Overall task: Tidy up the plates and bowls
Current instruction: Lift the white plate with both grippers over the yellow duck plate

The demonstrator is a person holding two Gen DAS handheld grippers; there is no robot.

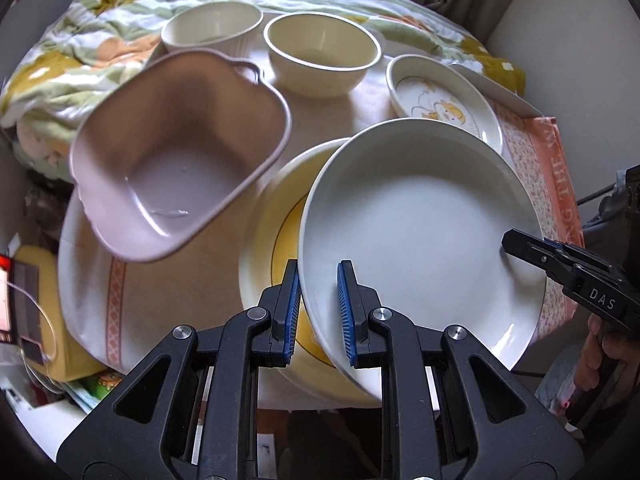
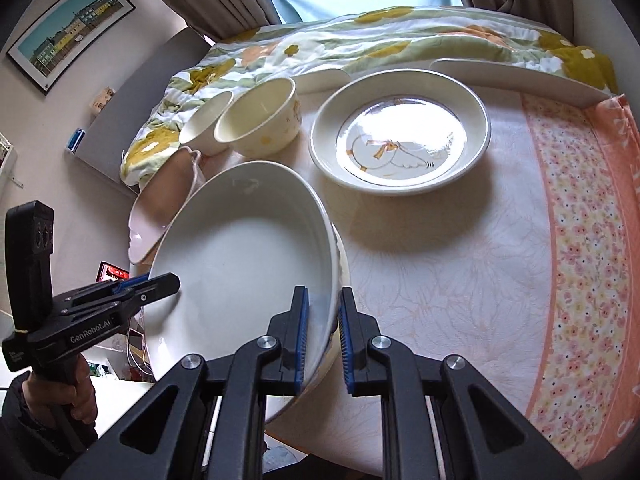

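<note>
In the left wrist view, the left gripper is seen at six o'clock with its blue pads nearly together, clamped on the near rim of a white plate, one pad inside the rim and one outside. The plate is held tilted and fills the four o'clock part of the frame, over a yellow-banded plate that lies on the table beneath it. At three o'clock the right gripper is seen gripping the far edge of the same white plate. A pink square bowl sits tilted at nine to ten o'clock. Toward twelve o'clock stand a ribbed cream bowl and a round cream bowl, and at two o'clock a small dish with a yellow cartoon figure is set. A floral quilt lies behind them. In the right wrist view, the right gripper at six o'clock is closed to a narrow gap on the white plate's rim, and the left gripper at eight o'clock pinches the opposite edge, a hand being wrapped around its handle. A goose-pictured plate rests at one o'clock on the floral tablecloth, the two cream bowls at eleven o'clock.
</note>
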